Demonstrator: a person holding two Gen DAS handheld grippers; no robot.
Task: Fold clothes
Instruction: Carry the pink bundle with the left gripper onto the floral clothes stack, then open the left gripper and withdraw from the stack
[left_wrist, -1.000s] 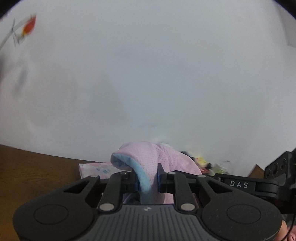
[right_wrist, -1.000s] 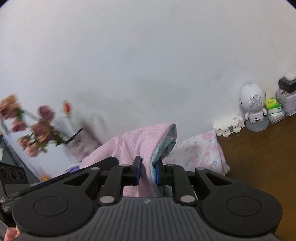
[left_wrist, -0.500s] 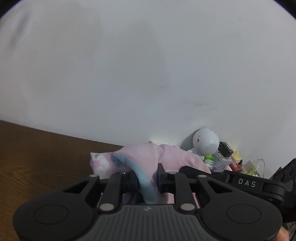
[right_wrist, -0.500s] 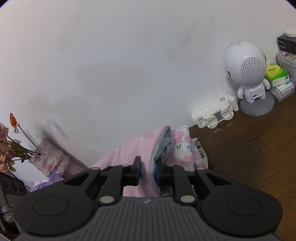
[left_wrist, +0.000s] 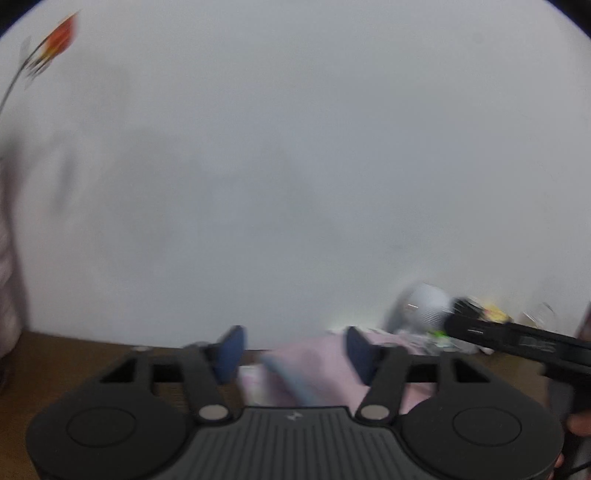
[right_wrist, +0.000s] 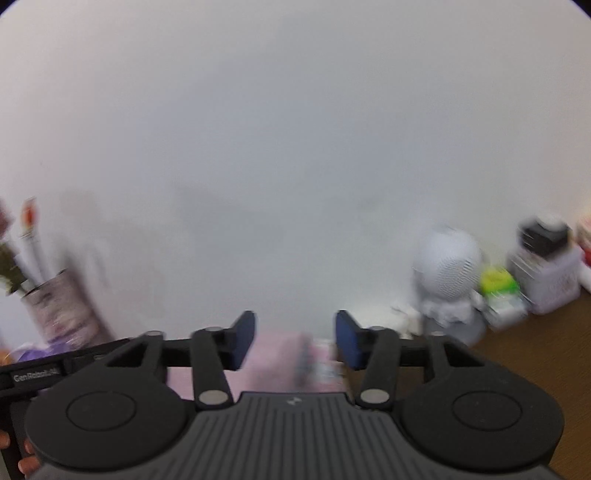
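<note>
Both views are blurred by motion. A pink garment with a pale blue edge lies low between the fingers of my left gripper. That gripper's jaws are opening, and the blue pads stand clear of the cloth. In the right wrist view the same pink garment lies below and between the fingers of my right gripper. Its jaws are opening too, with a gap on each side of the fabric. A floral folded cloth shows under the pink one. The other gripper's black body crosses the right of the left wrist view.
A brown wooden table runs up to a white wall. A white robot figure, a green box and a stack of small containers stand at the back right. A vase of flowers stands at the left.
Both grippers have let go of the pink garment: their pads, shut on its folded edge before, now stand apart. The cloth has dropped lower between the fingers.
</note>
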